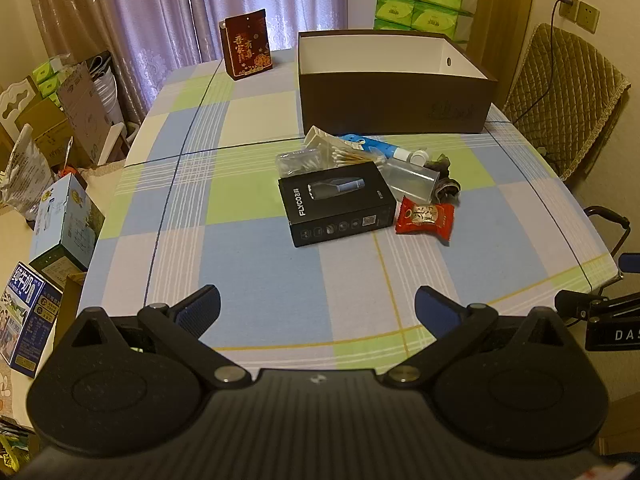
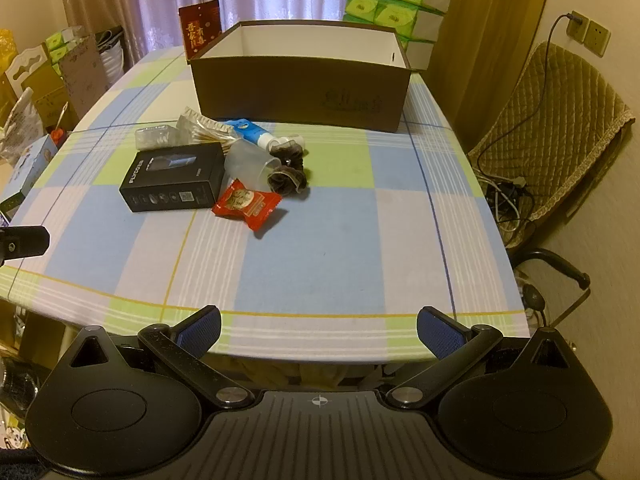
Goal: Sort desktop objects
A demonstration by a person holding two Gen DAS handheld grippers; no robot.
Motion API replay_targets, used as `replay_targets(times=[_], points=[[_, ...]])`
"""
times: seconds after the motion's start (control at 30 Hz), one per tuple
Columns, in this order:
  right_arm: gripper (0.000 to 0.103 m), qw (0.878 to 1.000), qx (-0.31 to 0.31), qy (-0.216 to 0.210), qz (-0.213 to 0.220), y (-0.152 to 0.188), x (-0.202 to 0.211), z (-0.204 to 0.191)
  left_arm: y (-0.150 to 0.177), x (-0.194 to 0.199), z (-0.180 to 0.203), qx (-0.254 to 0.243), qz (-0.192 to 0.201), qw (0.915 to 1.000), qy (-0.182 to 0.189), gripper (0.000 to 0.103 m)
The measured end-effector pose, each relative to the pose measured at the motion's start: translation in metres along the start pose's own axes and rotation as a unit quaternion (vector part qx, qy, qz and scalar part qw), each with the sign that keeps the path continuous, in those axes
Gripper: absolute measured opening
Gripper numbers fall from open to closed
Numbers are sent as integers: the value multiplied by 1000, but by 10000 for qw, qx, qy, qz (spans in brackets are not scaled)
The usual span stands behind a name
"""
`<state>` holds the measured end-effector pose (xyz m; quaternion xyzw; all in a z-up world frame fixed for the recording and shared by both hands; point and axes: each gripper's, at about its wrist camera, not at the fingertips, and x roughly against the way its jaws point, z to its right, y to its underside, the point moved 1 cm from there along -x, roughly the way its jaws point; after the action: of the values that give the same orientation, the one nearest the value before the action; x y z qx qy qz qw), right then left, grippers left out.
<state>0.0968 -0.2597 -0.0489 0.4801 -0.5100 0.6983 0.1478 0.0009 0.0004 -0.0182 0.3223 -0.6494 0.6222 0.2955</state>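
Two sets of tongs are in view, both spread wide and holding nothing: the left tongs (image 1: 318,312) and the right tongs (image 2: 319,330) hang at the bottom of their frames, above the near edge of the checked blue, green and white cloth-covered worktop (image 2: 344,240), well apart from the goods.

The items to sort lie in one cluster, centre frame in the left view and upper left of centre in the right view. Noted: a black rectangular cardboard shaver box (image 1: 338,202), lying flat; a red crinkled foil sweet packet (image 1: 426,218) just beside its right end; a clear plastic cup (image 2: 250,168) on its side; a dark fabric hair scrunchie (image 2: 287,179) at the cup's mouth; a blue and white tube (image 2: 256,134); a clear bag of wooden cotton swabs (image 1: 348,152); and a small clear plastic case (image 1: 298,162) behind the box. Several overlap or touch.

The open dark brown cardboard bin with white lining (image 1: 394,80) stands behind the cluster, top centre, and shows no contents (its floor is largely hidden in both views).

Judgement: sorting has not begun; the step in hand is the first approach. Recommended practice: begin with an outlying item, the sweet packet or the shaver box, since neither is pinned beneath a neighbour. Grip the box across its short width and lift straight up, as it touches the cup and swabs. The cup is likely to roll if nudged.
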Motion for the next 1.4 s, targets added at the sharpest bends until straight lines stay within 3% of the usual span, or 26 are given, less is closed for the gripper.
replay_targets(times=[1.4], points=[[101,9997,10,-209,-114,0,-12,-3,1,-11,-3,121,-250,9996,-99,102]])
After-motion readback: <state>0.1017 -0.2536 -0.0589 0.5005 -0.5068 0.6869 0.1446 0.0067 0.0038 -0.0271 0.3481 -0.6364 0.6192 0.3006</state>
